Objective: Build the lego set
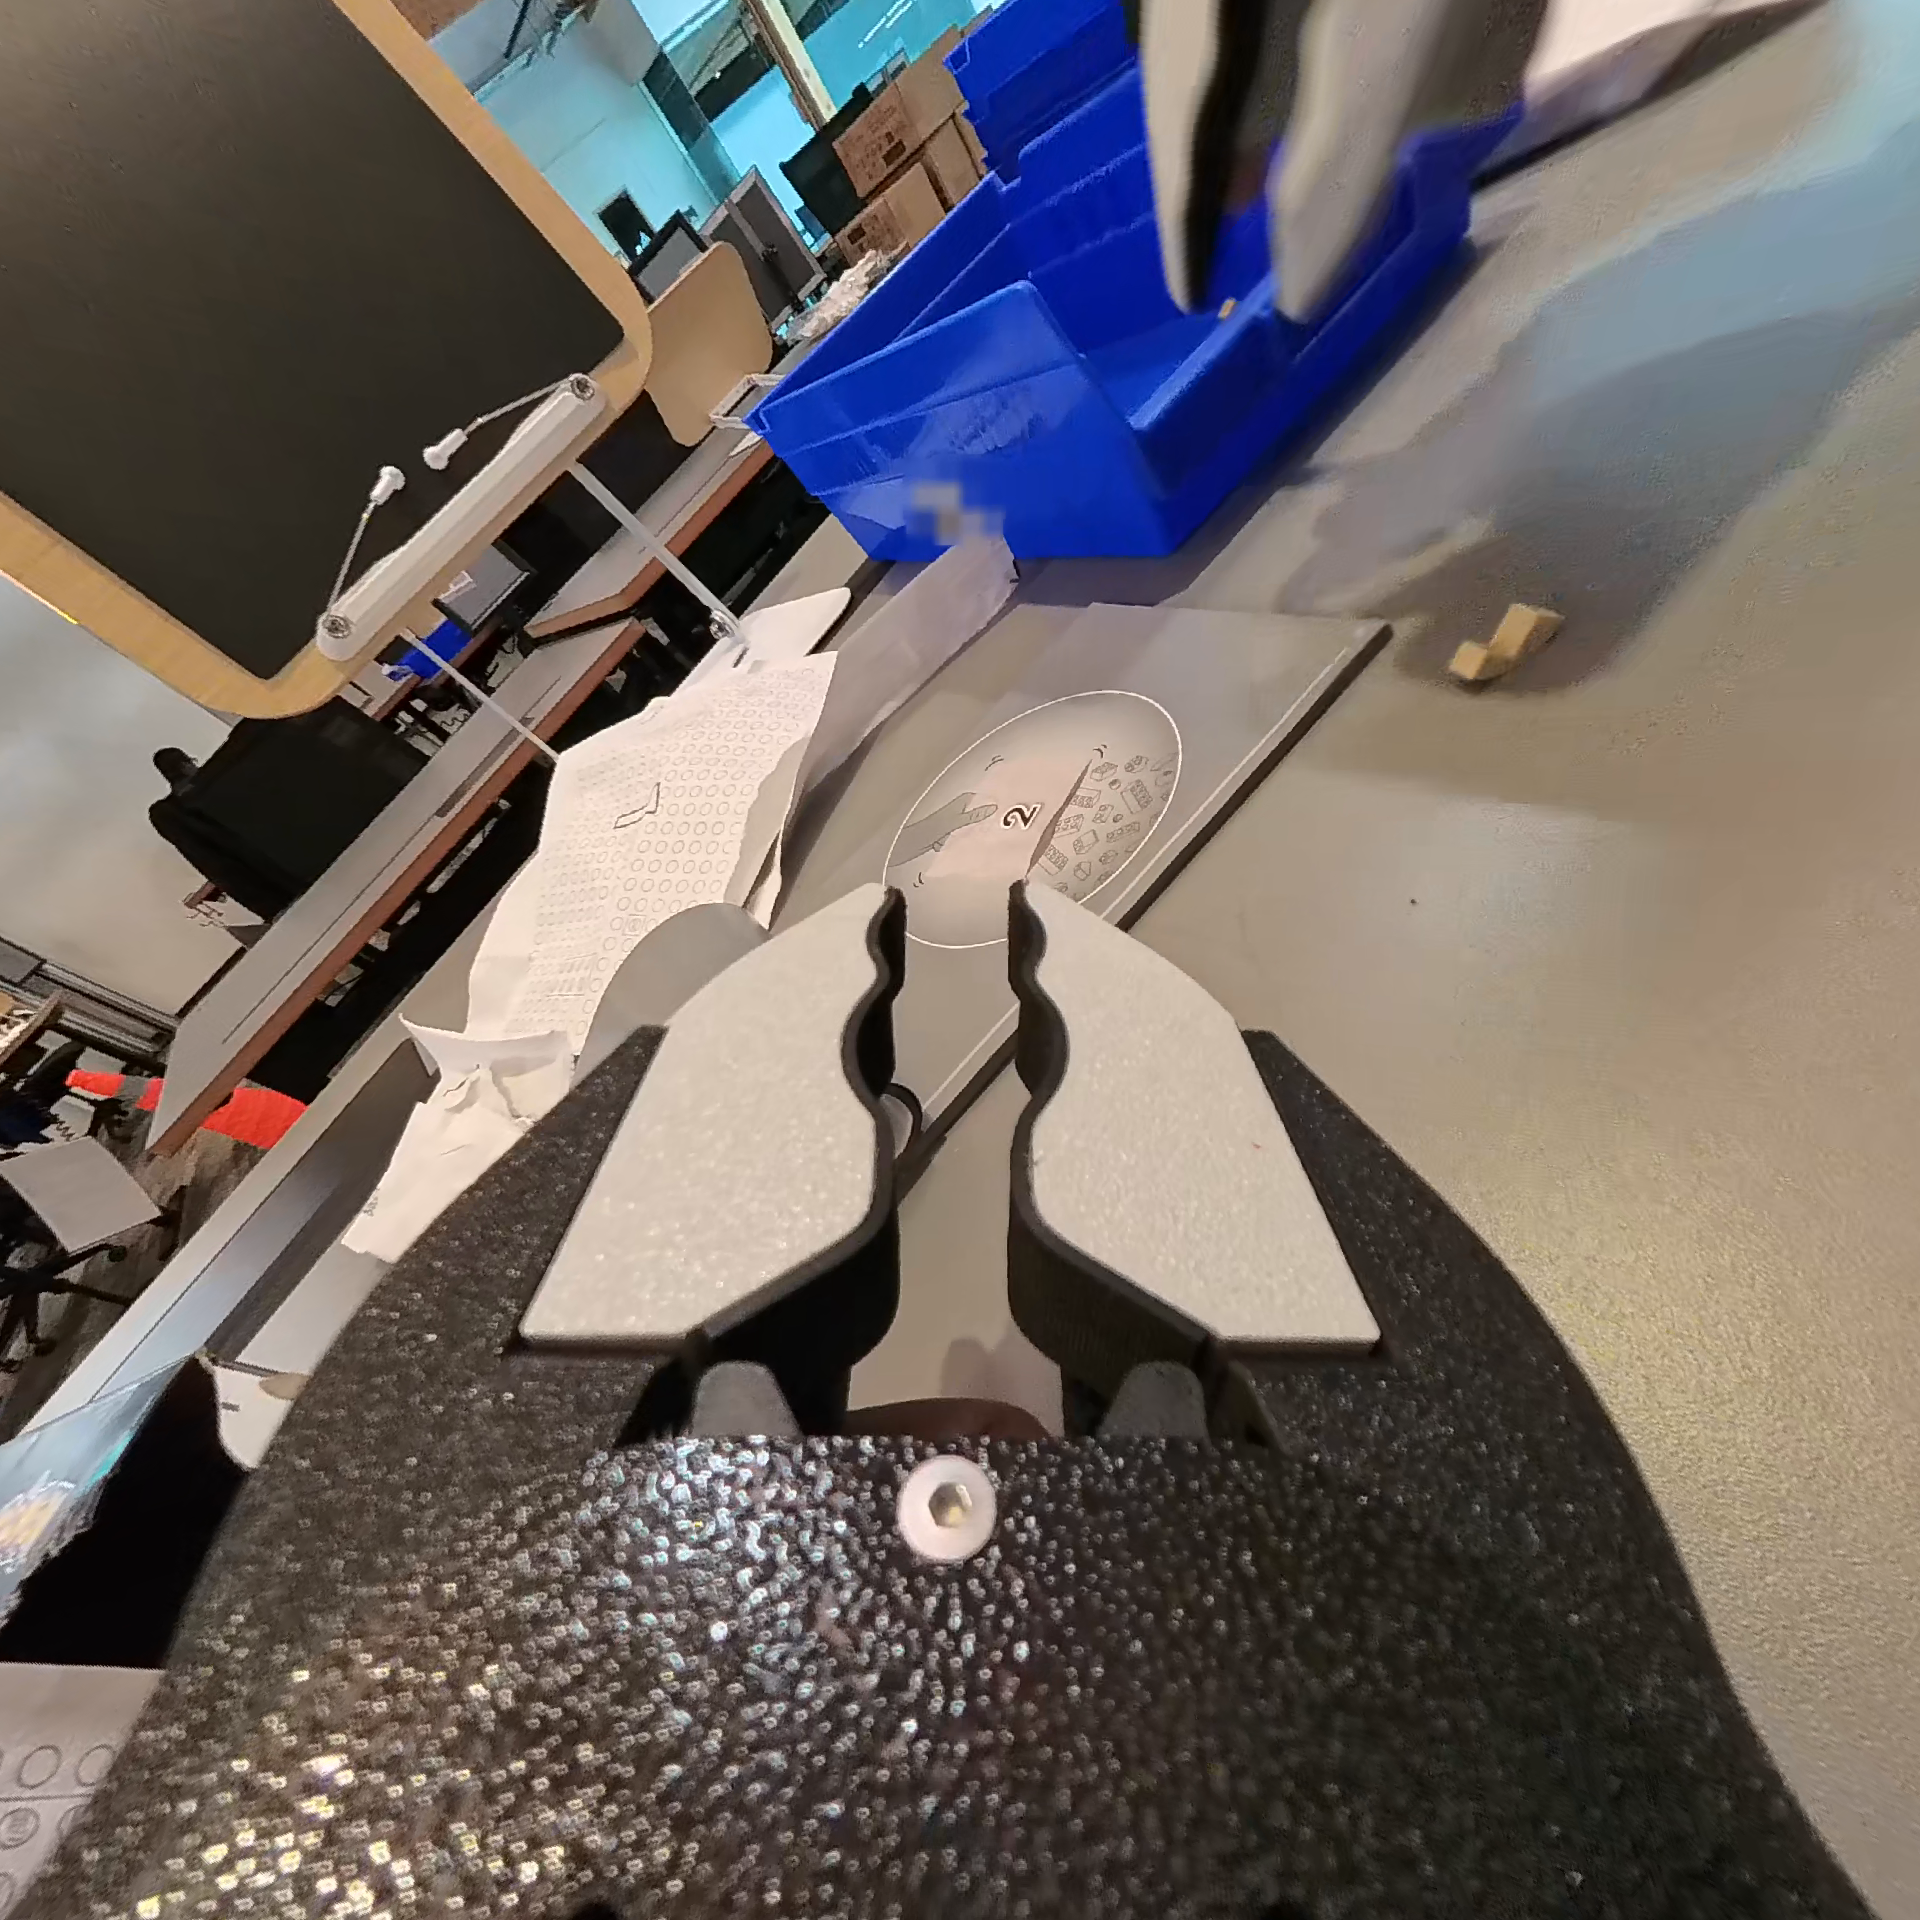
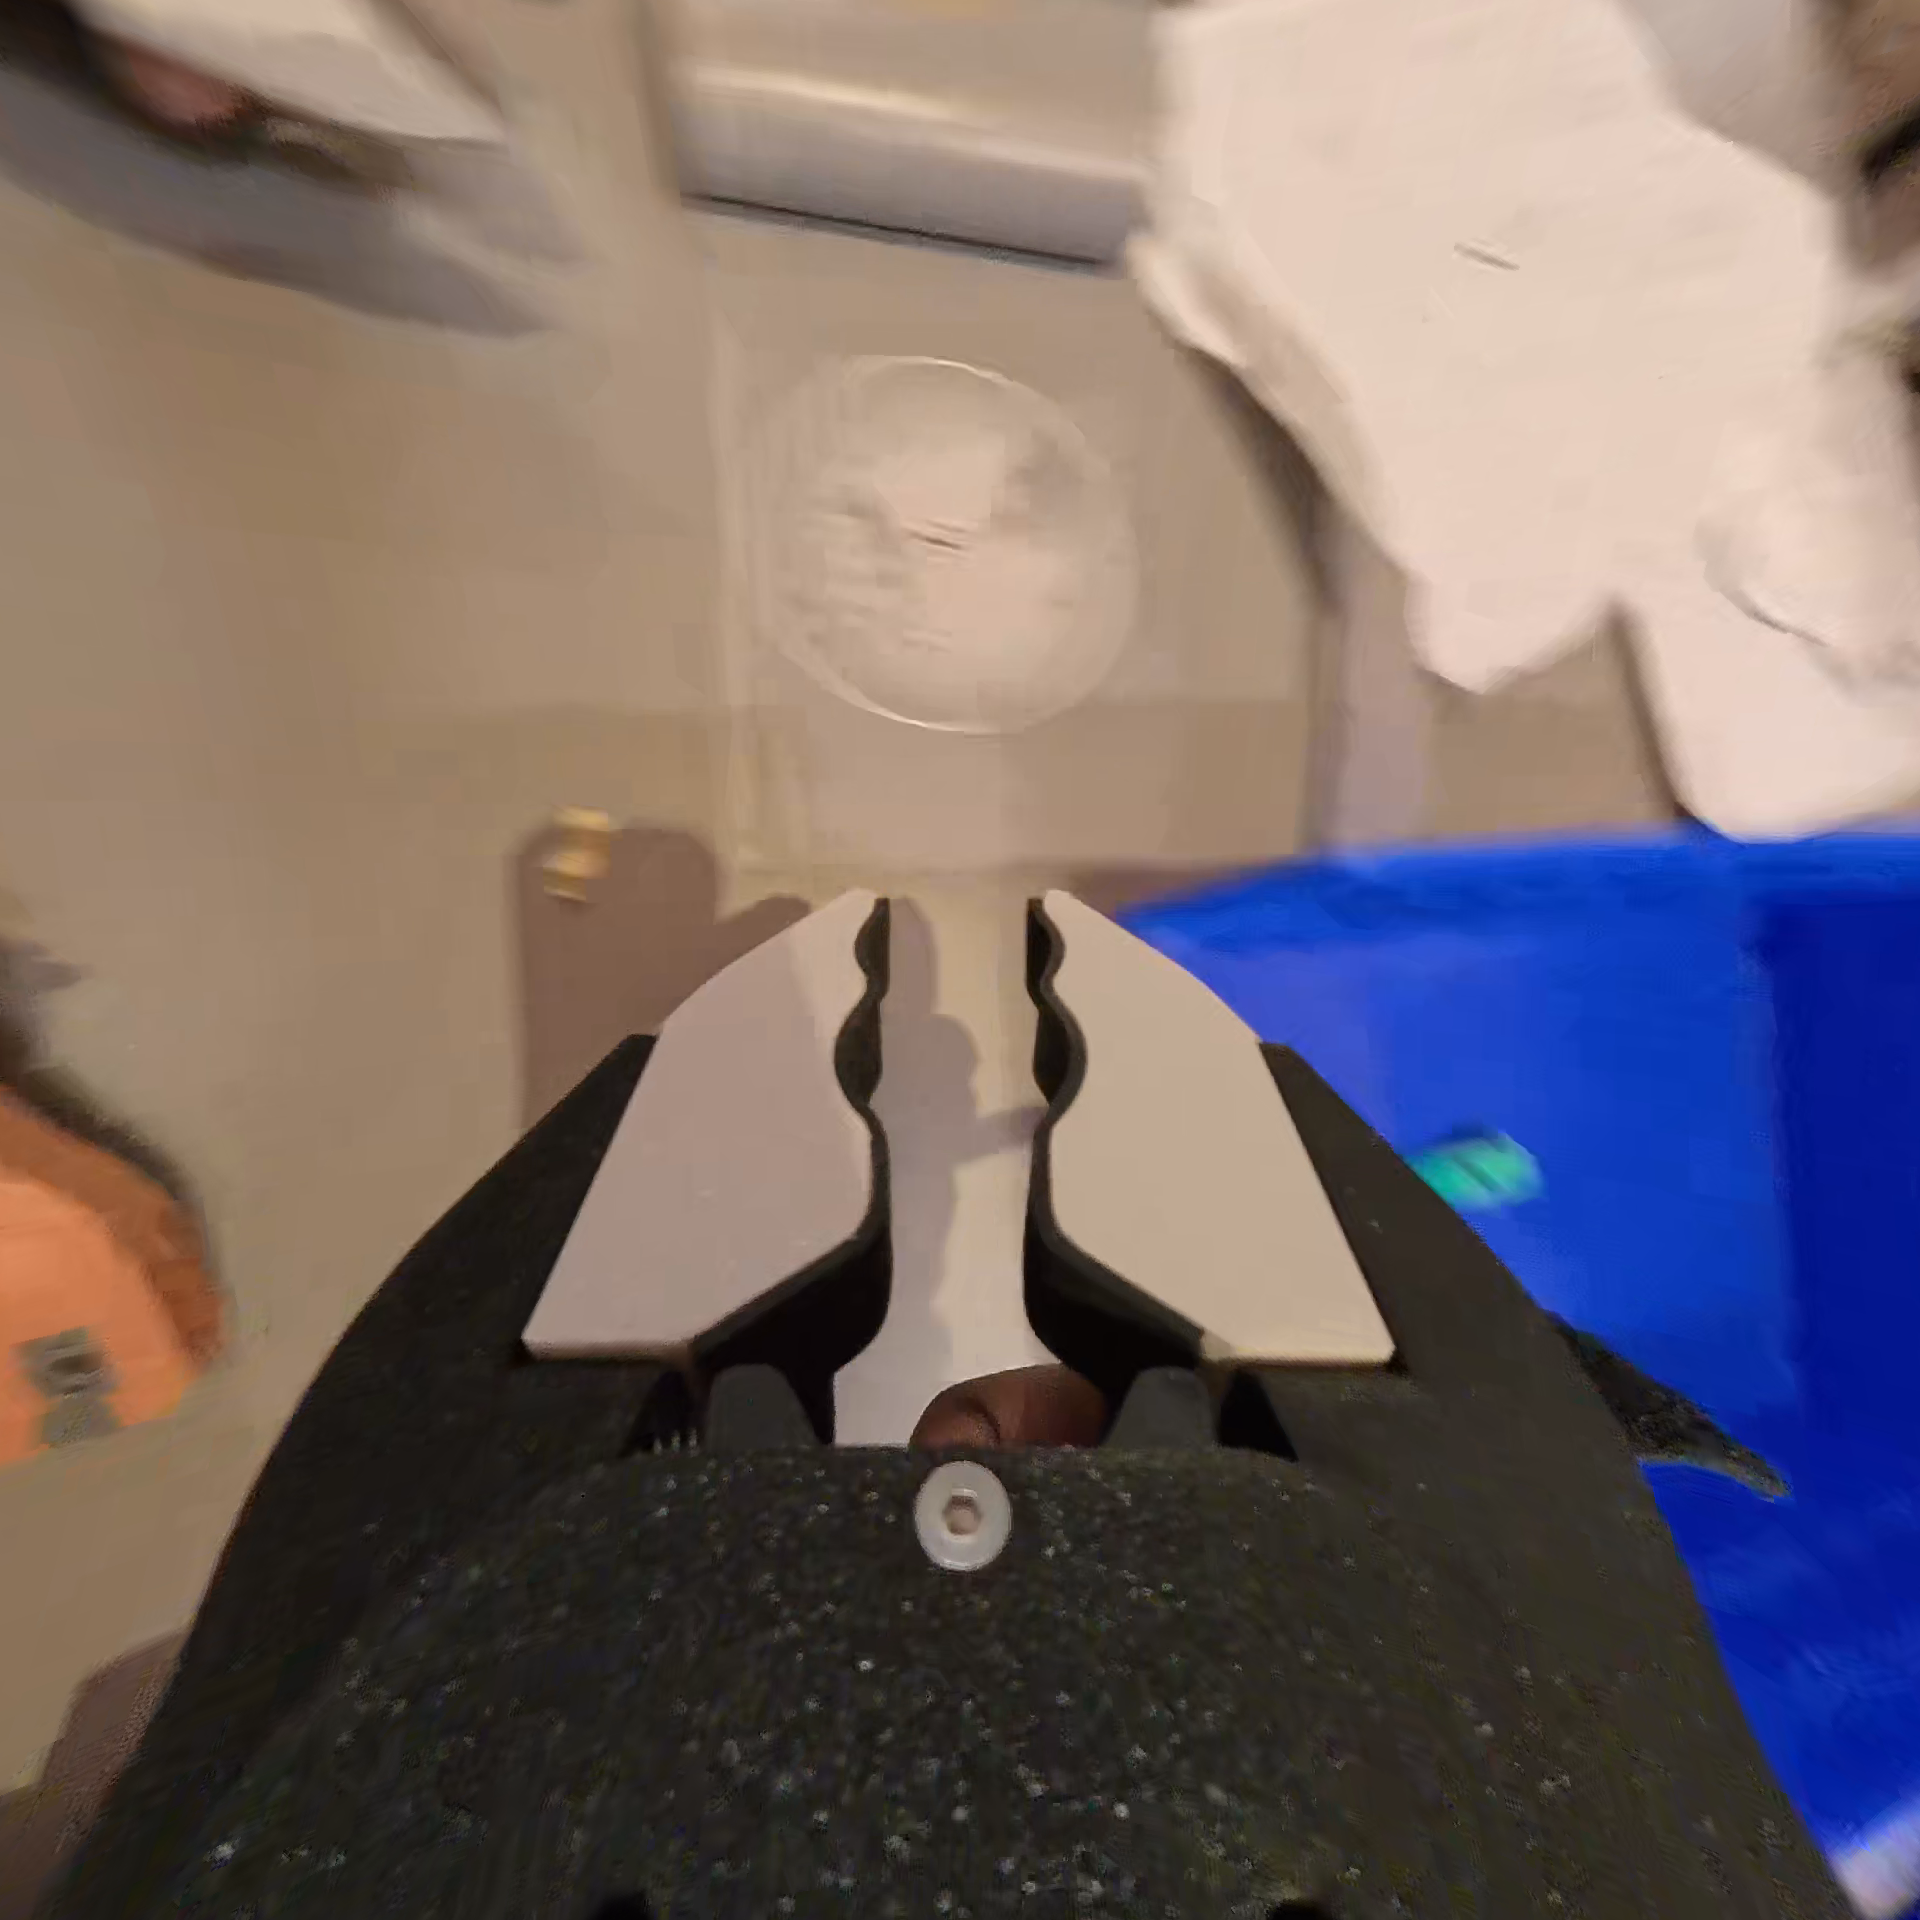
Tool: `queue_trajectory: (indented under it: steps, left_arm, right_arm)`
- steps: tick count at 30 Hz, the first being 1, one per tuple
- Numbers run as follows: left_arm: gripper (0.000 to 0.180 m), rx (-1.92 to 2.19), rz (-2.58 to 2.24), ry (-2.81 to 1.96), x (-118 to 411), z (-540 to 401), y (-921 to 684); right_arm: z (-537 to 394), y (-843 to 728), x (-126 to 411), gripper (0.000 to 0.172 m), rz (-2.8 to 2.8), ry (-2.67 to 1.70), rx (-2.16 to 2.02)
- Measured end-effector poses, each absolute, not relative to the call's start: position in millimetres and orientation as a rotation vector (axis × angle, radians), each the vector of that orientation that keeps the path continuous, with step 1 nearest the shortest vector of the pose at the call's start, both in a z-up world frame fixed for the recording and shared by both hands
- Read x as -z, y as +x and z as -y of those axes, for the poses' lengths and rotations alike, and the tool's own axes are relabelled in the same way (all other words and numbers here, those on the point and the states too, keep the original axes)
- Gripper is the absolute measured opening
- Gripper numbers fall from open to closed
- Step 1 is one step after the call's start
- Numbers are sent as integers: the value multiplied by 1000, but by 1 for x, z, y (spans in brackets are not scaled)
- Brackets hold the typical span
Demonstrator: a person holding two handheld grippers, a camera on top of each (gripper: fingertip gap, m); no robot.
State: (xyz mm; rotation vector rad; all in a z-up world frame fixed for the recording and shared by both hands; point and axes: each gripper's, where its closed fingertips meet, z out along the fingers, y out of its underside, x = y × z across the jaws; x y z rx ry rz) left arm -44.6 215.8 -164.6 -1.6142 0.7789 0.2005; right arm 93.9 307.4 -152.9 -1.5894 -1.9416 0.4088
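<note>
Left gripper: jaws slightly parted, nothing between the pads, poised above the near edge of a grey instruction booklet lying flat on the grey table.
Printed oval diagram on the booklet: directly ahead at 12 o'clock.
Torn white paper bag: at 10 o'clock, crumpled beside the booklet.
Small tan brick: at 2 o'clock, alone on the table, apart from the booklet.
Blue bins: farther out at 12 to 1 o'clock.
Right gripper: blurred, fingertips down over the blue bins.

Right gripper in its own view: jaws slightly parted, bare, above the table. Picture heavily blurred.
Tan brick at 10 o'clock, blue bin at 3 o'clock, booklet ahead at 12 o'clock.
</note>
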Motion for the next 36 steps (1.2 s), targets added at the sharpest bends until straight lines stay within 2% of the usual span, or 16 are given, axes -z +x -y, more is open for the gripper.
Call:
queue_trajectory:
  steps: [2, 6, 16, 24, 30, 33, 36]
  left_arm:
    - [18, -200, -780, -1615, 165, -216, -45]
    - [18, -199, -781, -1614, 165, -216, -44]
    - [18, -213, -777, -1622, 166, -217, -48]
    - [18, -197, -770, -1616, 164, -216, -48]
    - [18, -182, -772, -1589, 159, -215, -46]
    - [18, -180, -769, -1589, 159, -216, -48]
    - [18, -172, -765, -1591, 159, -216, -49]
  right_arm:
    - [-366, 115, 144, 19, 1814, -1733, -251]
    - [-432, 150, 180, 13, 1789, -2027, -37]
    - [-447, 158, 229, 17, 1823, -2233, 58]
    - [-449, 153, 228, 13, 1761, -2240, -8]
    - [-453, 146, 208, 13, 1766, -2108, 34]
    - [-444, 135, 177, 13, 1748, -2001, -21]
    - [-391, 101, 135, 13, 1837, -1782, -245]
